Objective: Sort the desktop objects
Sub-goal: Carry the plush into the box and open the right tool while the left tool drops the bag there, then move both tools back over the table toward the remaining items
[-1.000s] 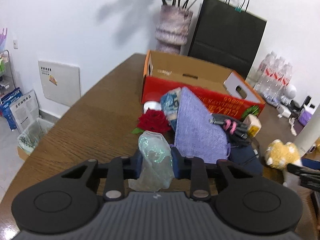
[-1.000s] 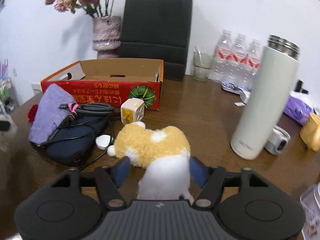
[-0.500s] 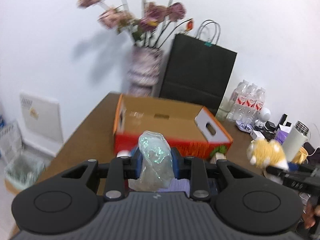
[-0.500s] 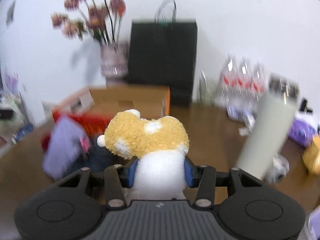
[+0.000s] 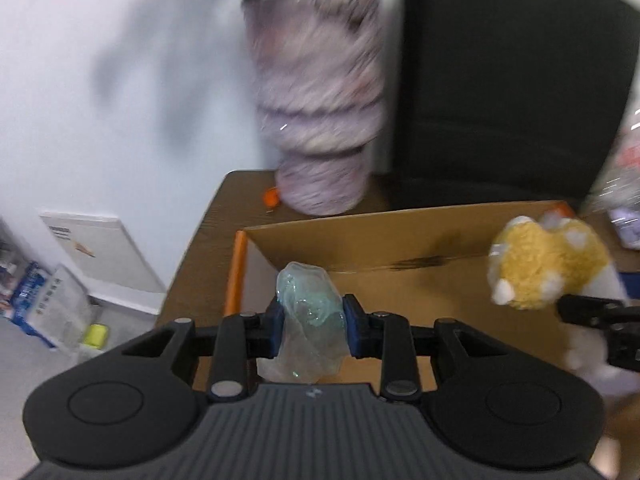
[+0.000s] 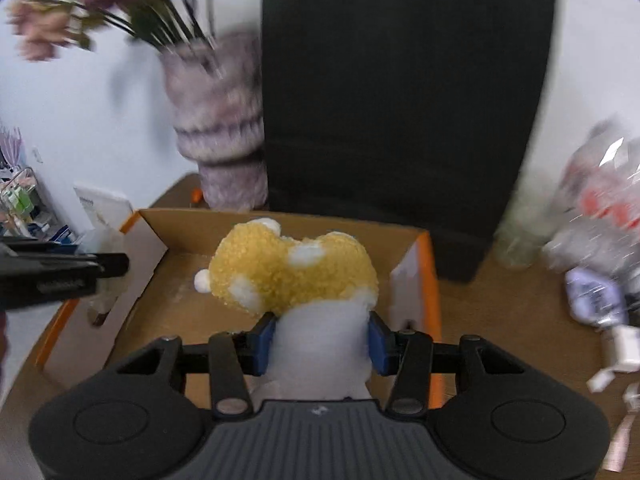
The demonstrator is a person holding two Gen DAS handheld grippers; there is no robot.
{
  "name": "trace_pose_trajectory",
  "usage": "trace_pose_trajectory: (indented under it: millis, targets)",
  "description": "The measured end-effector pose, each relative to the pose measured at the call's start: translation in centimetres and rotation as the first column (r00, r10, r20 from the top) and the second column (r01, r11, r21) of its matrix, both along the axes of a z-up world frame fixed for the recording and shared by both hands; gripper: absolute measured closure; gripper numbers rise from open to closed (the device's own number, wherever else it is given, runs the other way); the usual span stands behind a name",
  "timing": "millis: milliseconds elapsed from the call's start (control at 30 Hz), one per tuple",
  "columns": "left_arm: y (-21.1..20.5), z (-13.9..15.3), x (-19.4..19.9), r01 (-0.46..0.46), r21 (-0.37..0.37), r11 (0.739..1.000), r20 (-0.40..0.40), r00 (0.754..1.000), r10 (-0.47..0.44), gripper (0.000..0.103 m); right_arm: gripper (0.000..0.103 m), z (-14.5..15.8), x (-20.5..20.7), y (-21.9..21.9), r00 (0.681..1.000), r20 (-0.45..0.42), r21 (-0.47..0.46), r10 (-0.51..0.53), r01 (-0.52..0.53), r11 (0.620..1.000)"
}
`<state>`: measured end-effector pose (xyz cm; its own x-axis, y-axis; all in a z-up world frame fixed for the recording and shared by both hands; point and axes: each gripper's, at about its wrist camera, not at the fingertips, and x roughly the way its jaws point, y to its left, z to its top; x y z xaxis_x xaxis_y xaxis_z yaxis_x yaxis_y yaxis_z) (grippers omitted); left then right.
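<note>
left tongs (image 5: 311, 325) clamp a clear bag (image 5: 310, 320), right tongs (image 6: 317, 338) a plush toy (image 6: 292, 276), both above the cardboard box's (image 6: 280, 222) open bare floor.

We find no writing we can read: the print on the white wall panel (image 5: 86, 246), the floor packages (image 5: 38, 296) and the bottle labels (image 6: 600, 204) is blurred.

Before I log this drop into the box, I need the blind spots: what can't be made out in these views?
- Cardboard box floor near the grippers: both views, hidden by gripper bodies.
- Plush toy lower half: right wrist view, hidden behind the pads.
- Water bottles: labels motion-blurred.
- Flowers: blurred, cut off by the frame's edge.
</note>
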<state>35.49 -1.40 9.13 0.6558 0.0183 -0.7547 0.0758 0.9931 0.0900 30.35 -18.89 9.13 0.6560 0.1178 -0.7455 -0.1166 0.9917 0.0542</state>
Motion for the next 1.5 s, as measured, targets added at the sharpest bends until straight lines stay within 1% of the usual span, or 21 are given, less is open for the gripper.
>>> trace_pose_trajectory:
  millis: [33,100,167,200,300,367,400,467,500,533,633,700,733,833,967,1067,1200,1233,1300,1400,1500]
  targets:
    - [0.4,-0.9,1.0,-0.018,0.011,1.0,-0.019,1.0,0.019,0.072,0.057,-0.8,1.6,0.2,1.0,-0.03,-0.007,-0.006,0.006,1.0]
    - [0.9,-2.1,2.6,-0.021,-0.002,1.0,-0.063,0.998,0.021,0.071,0.057,-2.7,3.9,0.8,0.997,-0.066,-0.079,-0.033,0.028,0.997]
    - [1.0,-2.9,3.4,-0.022,-0.018,1.0,-0.078,0.997,0.021,0.061,0.056,-4.3,5.5,1.5,0.996,-0.083,-0.152,-0.041,0.028,0.988]
    - [0.9,-3.2,3.7,-0.024,-0.018,1.0,-0.082,0.996,0.023,0.058,0.056,-5.0,6.1,1.8,0.995,-0.09,-0.17,-0.038,0.022,0.985]
    - [0.2,-4.2,4.2,-0.005,0.013,1.0,-0.097,0.995,0.006,0.058,0.055,-6.6,6.7,2.0,0.994,-0.1,-0.167,-0.032,0.015,0.986]
    - [-0.1,-4.0,4.3,-0.002,0.012,1.0,-0.095,0.995,0.003,0.054,0.053,-7.2,6.7,2.1,0.995,-0.099,-0.181,-0.024,0.006,0.983]
    - [-0.1,-3.7,4.1,0.003,0.004,1.0,-0.095,0.995,-0.003,0.049,0.049,-7.2,6.7,2.1,0.995,-0.097,-0.193,-0.027,0.008,0.981]
    - [-0.2,-2.4,3.7,0.02,0.0,1.0,-0.075,0.997,-0.02,0.043,0.048,-6.7,6.6,1.8,0.995,-0.091,-0.209,-0.046,0.026,0.978]
    - [-0.1,-1.5,3.3,0.028,0.008,1.0,-0.056,0.998,-0.027,0.036,0.047,-6.0,6.5,1.5,0.995,-0.08,-0.203,-0.053,0.036,0.978]
    - [-0.1,-0.6,2.9,0.031,0.018,0.999,-0.037,0.999,-0.03,0.029,0.042,-4.9,6.8,1.2,0.996,-0.066,-0.19,-0.055,0.042,0.981]
    - [0.5,2.7,1.1,0.024,0.03,0.999,0.005,1.0,-0.024,0.024,0.037,-1.7,6.0,0.6,0.998,-0.036,-0.147,-0.054,0.049,0.988]
    - [1.2,4.8,-0.4,-0.01,0.02,1.0,0.025,1.0,0.01,0.018,0.033,0.8,4.7,0.2,0.999,-0.018,-0.13,-0.05,0.047,0.99]
    - [1.6,5.7,-1.2,-0.025,0.017,1.0,0.033,0.999,0.024,0.014,0.028,1.9,3.9,0.1,0.999,-0.008,-0.123,-0.047,0.046,0.991]
    - [2.6,8.2,-4.2,-0.062,-0.006,0.998,0.045,0.997,0.062,0.004,0.023,4.6,1.2,0.0,1.0,0.01,-0.109,-0.025,0.026,0.994]
    - [3.8,10.0,-8.7,-0.1,-0.058,0.993,0.046,0.994,0.102,0.0,0.02,7.2,-3.2,-0.3,1.0,0.026,-0.106,0.005,-0.002,0.994]
    - [3.9,10.4,-13.0,-0.11,-0.052,0.993,0.102,0.988,0.115,0.0,0.018,8.2,-7.1,-1.1,0.998,0.053,-0.094,0.012,-0.007,0.996]
    - [2.8,9.2,-20.2,-0.08,0.015,0.997,0.239,0.968,0.074,0.0,0.016,7.8,-12.9,-2.4,0.994,0.104,-0.023,0.015,-0.012,1.0]
    - [2.6,8.6,-21.9,-0.07,0.012,0.997,0.273,0.96,0.065,0.0,0.016,7.3,-14.4,-2.6,0.993,0.116,-0.015,0.015,-0.014,1.0]
    - [2.5,7.1,-26.1,-0.045,-0.041,0.998,0.329,0.943,0.056,0.0,0.016,6.1,-16.9,-3.0,0.99,0.139,-0.012,0.012,-0.011,1.0]
    - [2.1,4.8,-30.6,-0.009,-0.076,0.997,0.366,0.93,0.036,0.0,0.016,3.9,-21.0,-3.4,0.986,0.165,0.021,0.002,-0.005,1.0]
    - [1.6,2.3,-34.1,-0.013,-0.074,0.997,0.395,0.918,0.041,0.0,0.016,1.3,-24.9,-3.2,0.98,0.198,0.046,-0.01,0.001,0.999]
